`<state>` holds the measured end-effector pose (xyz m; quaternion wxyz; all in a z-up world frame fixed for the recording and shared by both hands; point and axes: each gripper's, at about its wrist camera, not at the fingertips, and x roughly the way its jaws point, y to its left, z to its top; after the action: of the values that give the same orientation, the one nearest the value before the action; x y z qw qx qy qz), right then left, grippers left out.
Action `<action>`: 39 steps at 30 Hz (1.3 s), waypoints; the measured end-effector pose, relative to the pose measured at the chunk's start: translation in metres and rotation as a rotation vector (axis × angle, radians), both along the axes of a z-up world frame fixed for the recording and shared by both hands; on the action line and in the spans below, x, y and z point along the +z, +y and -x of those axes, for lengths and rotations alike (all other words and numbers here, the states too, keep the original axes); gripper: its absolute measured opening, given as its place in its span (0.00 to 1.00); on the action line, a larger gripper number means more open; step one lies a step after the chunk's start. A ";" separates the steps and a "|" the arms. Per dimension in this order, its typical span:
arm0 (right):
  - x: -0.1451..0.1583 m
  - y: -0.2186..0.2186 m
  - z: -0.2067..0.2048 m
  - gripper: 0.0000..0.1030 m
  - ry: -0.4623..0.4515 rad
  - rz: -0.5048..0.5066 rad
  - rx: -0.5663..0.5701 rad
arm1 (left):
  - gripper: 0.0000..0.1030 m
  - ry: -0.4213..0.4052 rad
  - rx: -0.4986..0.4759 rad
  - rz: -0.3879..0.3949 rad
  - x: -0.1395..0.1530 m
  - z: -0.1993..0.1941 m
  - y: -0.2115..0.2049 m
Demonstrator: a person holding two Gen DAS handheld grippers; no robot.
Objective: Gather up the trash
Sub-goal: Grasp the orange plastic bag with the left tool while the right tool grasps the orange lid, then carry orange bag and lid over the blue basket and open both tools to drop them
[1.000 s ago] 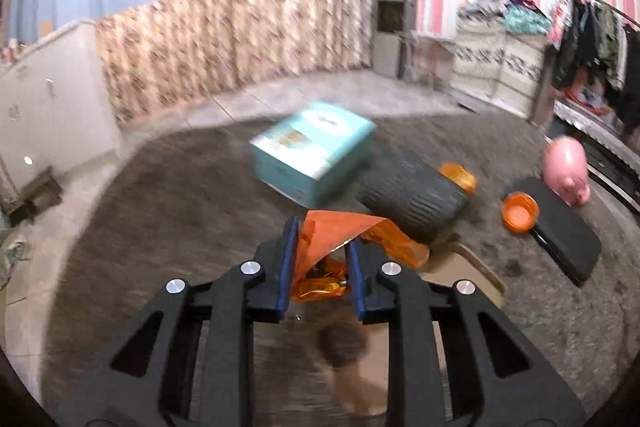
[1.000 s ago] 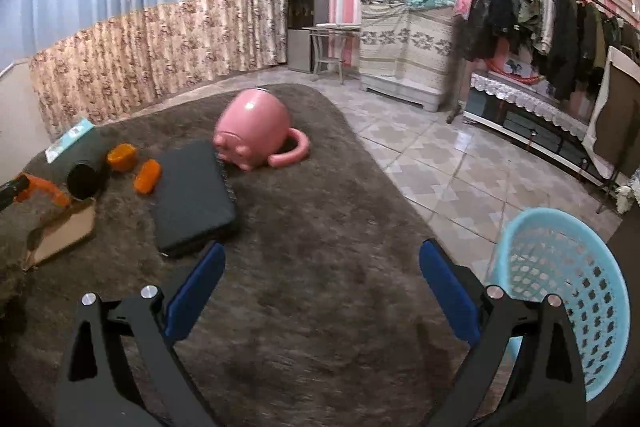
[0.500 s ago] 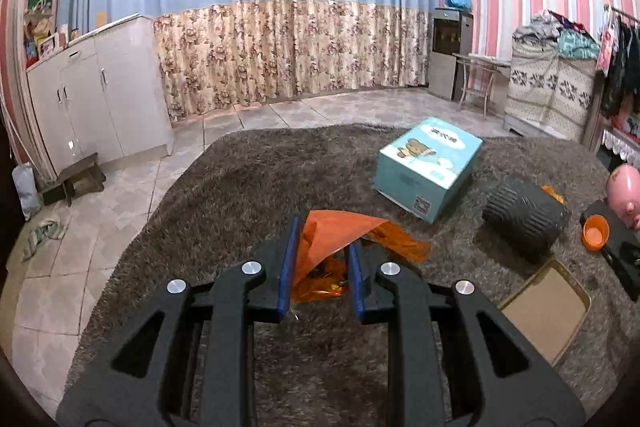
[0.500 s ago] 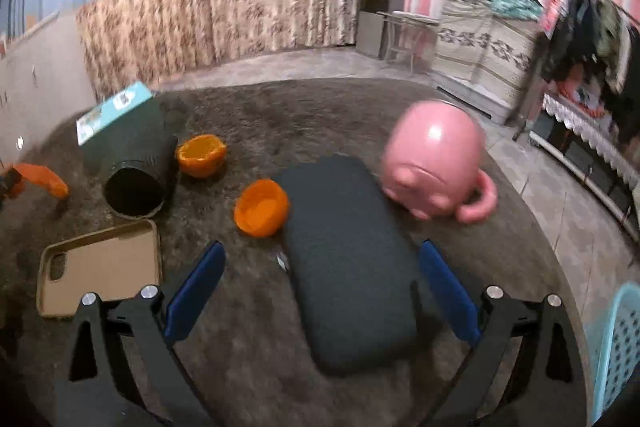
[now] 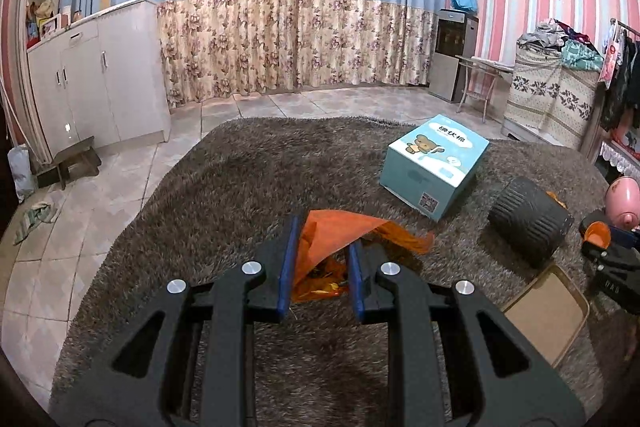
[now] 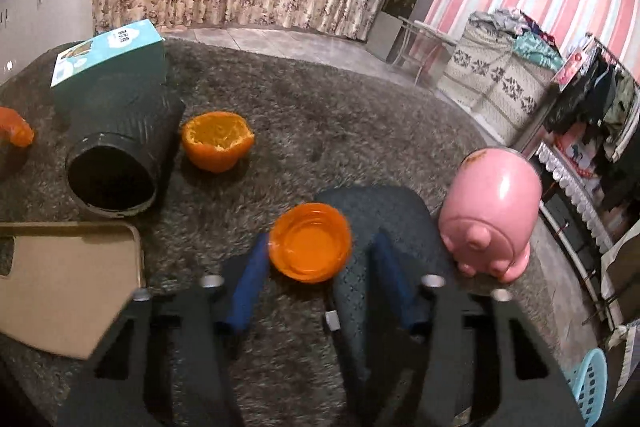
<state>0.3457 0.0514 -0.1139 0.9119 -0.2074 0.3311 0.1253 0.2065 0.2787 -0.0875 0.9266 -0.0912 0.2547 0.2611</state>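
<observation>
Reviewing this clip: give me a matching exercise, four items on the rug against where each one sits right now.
Things:
1. orange wrapper
2. orange peel half
3. black cylinder
4. pink piggy bank

Places:
A. on its side, in front of the teal box
B. by the dark pad's right edge
C. pinched in the left gripper
D. between the right gripper's open fingers

Pairs: 1-C, 2-D, 3-A, 4-B

The right gripper (image 6: 316, 263) has come down close to the carpet (image 6: 304, 131), and its blue fingers (image 6: 246, 287), wide apart before, have narrowed around the orange peel cup (image 6: 310, 242) beside the dark cushion (image 6: 372, 215). The left fingertip is now at the cup's rim; whether the right one touches is unclear. The blue basket (image 6: 590, 387) has slid to the far right edge. In the left view the teal box (image 5: 434, 165) has moved right.
</observation>
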 end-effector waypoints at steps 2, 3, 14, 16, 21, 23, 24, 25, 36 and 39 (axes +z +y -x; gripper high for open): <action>0.006 -0.007 0.002 0.39 0.006 -0.048 0.011 | 0.21 0.005 0.002 -0.011 0.000 -0.003 -0.002; 0.008 -0.014 0.002 0.39 0.005 -0.065 0.012 | 0.21 0.010 0.002 -0.017 0.001 -0.005 -0.005; 0.060 -0.144 0.071 0.39 -0.027 -0.279 -0.078 | 0.21 -0.057 -0.088 -0.139 0.059 0.007 -0.061; 0.072 -0.175 0.088 0.39 -0.051 -0.288 -0.116 | 0.21 -0.086 -0.120 -0.140 0.074 0.011 -0.077; 0.088 -0.254 0.121 0.39 -0.100 -0.285 -0.250 | 0.21 -0.155 -0.217 -0.119 0.103 0.017 -0.128; 0.089 -0.287 0.132 0.39 -0.107 -0.294 -0.313 | 0.21 -0.155 -0.259 -0.126 0.107 0.014 -0.153; 0.088 -0.302 0.135 0.39 -0.111 -0.300 -0.338 | 0.21 -0.151 -0.275 -0.126 0.107 0.012 -0.163; 0.086 -0.313 0.139 0.39 -0.120 -0.303 -0.360 | 0.21 -0.146 -0.302 -0.119 0.107 0.010 -0.178; 0.072 -0.397 0.151 0.39 -0.151 -0.317 -0.525 | 0.21 -0.141 -0.516 -0.083 0.099 -0.002 -0.296; 0.068 -0.413 0.151 0.39 -0.145 -0.345 -0.555 | 0.21 -0.145 -0.548 -0.062 0.095 -0.006 -0.319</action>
<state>0.1951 -0.3617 -0.0464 0.9541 0.0397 0.2833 -0.0885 0.2120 -0.0398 0.0072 0.9808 -0.0092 0.1949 0.0011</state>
